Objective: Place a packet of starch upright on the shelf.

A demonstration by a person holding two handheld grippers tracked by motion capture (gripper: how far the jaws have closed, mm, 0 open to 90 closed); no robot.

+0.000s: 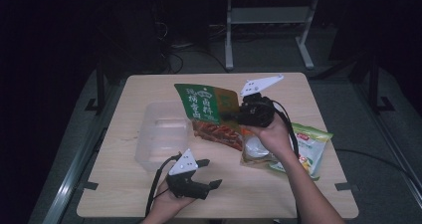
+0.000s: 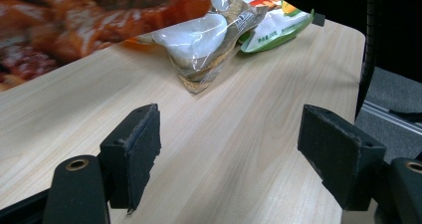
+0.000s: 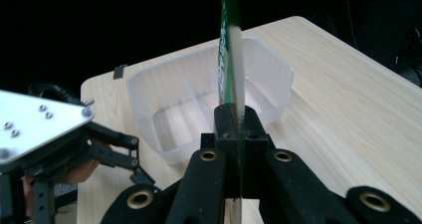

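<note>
A green and red snack bag (image 1: 211, 112) hangs in the air over the middle of the table, and my right gripper (image 1: 235, 115) is shut on its right edge. In the right gripper view the bag (image 3: 231, 59) shows edge-on, rising from the closed jaws of that gripper (image 3: 236, 129), with a clear plastic container (image 3: 209, 99) behind it. The container (image 1: 161, 134) sits on the table just left of the bag. My left gripper (image 1: 211, 173) rests open near the front edge, with nothing between its jaws (image 2: 229, 144).
A clear bag with white contents (image 1: 256, 149) and a green bag (image 1: 311, 144) lie on the table's right side, under the right forearm. Both bags, the clear one (image 2: 204, 40) and the green one (image 2: 273, 20), lie ahead of the left gripper. Bare wood table (image 1: 119, 194) lies at front left.
</note>
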